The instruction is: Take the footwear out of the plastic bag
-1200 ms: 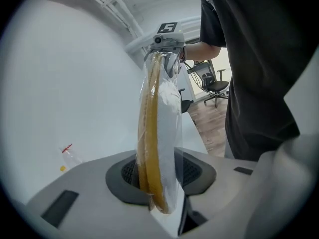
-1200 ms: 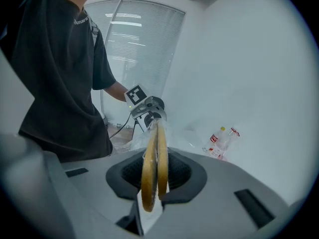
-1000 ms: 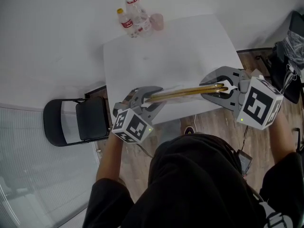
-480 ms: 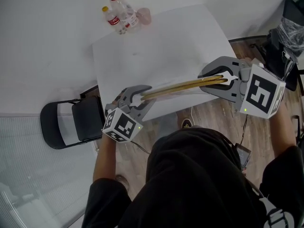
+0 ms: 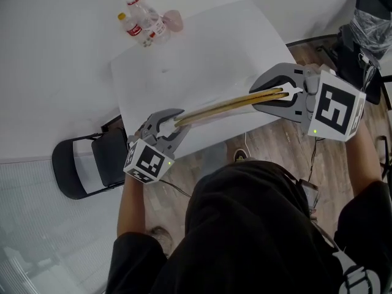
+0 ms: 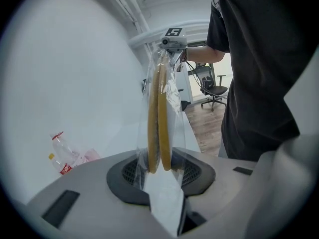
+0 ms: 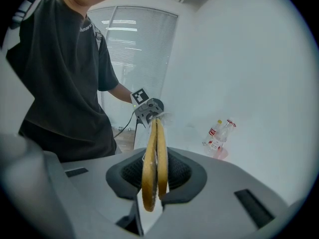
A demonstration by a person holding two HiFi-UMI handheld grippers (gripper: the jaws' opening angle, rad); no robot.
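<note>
The slippers (image 5: pixel 229 105) are held above the table's (image 5: pixel 202 48) near edge, their long axis stretched from the left gripper (image 5: pixel 171 122) to the right gripper (image 5: pixel 286 93). In the left gripper view the plastic bag (image 6: pixel 174 113) is seen pinched just beyond the soles. In the right gripper view the soles themselves are seen clamped.

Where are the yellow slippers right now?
In the head view the yellow slippers, inside the clear plastic bag, stretch across the middle between the left gripper and the right gripper, held up over the white table's near edge.
</note>
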